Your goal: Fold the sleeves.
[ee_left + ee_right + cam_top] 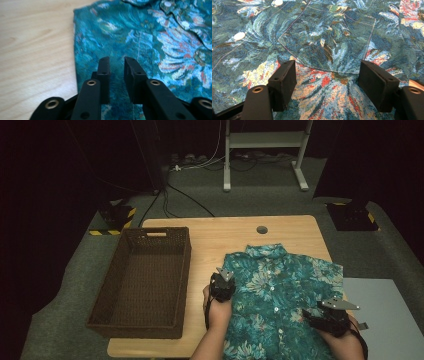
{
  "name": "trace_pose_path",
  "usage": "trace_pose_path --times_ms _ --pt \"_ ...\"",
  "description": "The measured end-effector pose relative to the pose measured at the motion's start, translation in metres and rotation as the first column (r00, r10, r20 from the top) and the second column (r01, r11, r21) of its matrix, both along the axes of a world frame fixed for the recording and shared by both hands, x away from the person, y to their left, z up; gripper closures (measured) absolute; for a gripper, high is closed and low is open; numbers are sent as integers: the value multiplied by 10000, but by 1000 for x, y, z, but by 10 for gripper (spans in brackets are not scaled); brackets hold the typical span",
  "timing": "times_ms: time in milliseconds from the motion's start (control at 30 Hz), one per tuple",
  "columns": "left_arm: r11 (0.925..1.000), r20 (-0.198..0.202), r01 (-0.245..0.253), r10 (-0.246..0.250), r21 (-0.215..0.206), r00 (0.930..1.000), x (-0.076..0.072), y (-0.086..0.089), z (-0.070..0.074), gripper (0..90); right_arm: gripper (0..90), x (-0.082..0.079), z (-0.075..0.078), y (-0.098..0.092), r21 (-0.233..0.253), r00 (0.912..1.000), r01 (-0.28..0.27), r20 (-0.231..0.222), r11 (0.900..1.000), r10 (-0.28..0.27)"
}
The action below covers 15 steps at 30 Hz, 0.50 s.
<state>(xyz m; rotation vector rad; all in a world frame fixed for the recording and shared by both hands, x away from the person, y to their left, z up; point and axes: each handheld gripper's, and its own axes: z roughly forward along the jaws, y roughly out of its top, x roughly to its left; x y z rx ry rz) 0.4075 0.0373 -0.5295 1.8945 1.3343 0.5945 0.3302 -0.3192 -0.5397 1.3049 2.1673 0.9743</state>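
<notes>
A teal floral button-up shirt point(280, 290) lies spread face up on the right half of the wooden table point(215, 235). My left gripper point(223, 282) hovers at the shirt's left edge. In the left gripper view its jaws point(117, 61) stand narrowly apart over the shirt point(140, 42), with nothing pinched between them. My right gripper point(312, 315) is low over the shirt's right side. In the right gripper view it point(329, 66) is wide open above the shirt point(317, 100), just below the chest pocket point(329, 42).
An empty brown wicker basket point(185, 270) fills the table's left side. A round cable hole point(262, 229) sits near the far edge. Bare wood point(35, 45) lies left of the shirt. A grey surface point(385, 310) adjoins the table at the right.
</notes>
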Motion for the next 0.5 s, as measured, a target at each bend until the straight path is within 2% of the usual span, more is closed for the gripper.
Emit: trace_pose_path --times_ms 200,267,500 --pt "10000 -223 3 -4 -61 9998 1 -2 -8 704 307 0 0 0 -2 10000 1 4 10000 -1" --pt "9999 -162 -53 50 -136 9999 0 -1 -10 693 306 0 0 0 1 10000 10 -11 10000 -10" --pt "9998 -60 -68 69 198 10000 -2 -1 -10 645 308 0 0 2 4 10000 60 -24 10000 -60"
